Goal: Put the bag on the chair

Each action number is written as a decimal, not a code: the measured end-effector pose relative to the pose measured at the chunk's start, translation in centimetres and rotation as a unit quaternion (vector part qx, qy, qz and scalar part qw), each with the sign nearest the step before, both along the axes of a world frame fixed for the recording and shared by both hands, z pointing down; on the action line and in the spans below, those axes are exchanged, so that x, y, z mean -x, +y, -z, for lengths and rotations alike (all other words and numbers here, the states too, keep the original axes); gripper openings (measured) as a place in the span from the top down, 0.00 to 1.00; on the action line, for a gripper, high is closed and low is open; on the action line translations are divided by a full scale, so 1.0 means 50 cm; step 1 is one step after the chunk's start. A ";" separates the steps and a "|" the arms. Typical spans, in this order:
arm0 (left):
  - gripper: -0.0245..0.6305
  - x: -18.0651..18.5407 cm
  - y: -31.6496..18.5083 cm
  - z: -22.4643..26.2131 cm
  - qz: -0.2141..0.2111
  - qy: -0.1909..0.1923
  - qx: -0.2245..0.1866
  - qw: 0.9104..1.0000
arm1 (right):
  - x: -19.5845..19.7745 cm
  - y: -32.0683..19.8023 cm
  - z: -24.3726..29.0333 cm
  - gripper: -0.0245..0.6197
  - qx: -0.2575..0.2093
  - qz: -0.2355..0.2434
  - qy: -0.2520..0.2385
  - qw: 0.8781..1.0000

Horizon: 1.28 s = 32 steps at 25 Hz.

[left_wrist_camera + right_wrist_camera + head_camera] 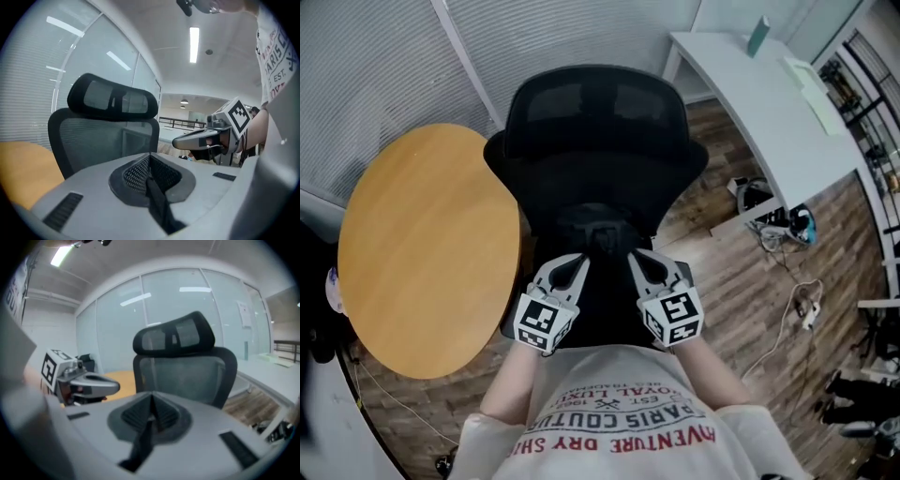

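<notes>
Person's white printed T-shirt (623,422) sits at the lower frame edge. Count: 2 grippers, 1 bag, 1 chair. On the left gripper (578,264) and right gripper (637,259), fingers are fully closed, each pinching one flat black strap: left strap (159,206), right strap (138,446). The black fabric bag (602,295) hangs between them over the front edge of the black mesh office chair (591,122). Bag outline merges with the dark seat.

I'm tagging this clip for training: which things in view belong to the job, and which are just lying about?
Job: chair, black bag strap, left gripper, right gripper (both shut on straps).
Lying about: round wooden table, white desk, floor cables.
</notes>
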<state>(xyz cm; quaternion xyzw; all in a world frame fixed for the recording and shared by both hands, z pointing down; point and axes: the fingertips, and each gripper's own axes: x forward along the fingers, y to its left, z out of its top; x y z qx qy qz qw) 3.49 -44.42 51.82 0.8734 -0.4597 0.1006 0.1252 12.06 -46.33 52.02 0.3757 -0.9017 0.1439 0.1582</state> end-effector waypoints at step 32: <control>0.92 0.003 0.038 0.232 -0.004 0.052 -0.099 0.994 | -0.002 0.029 0.200 0.92 -0.103 0.003 -0.050 0.993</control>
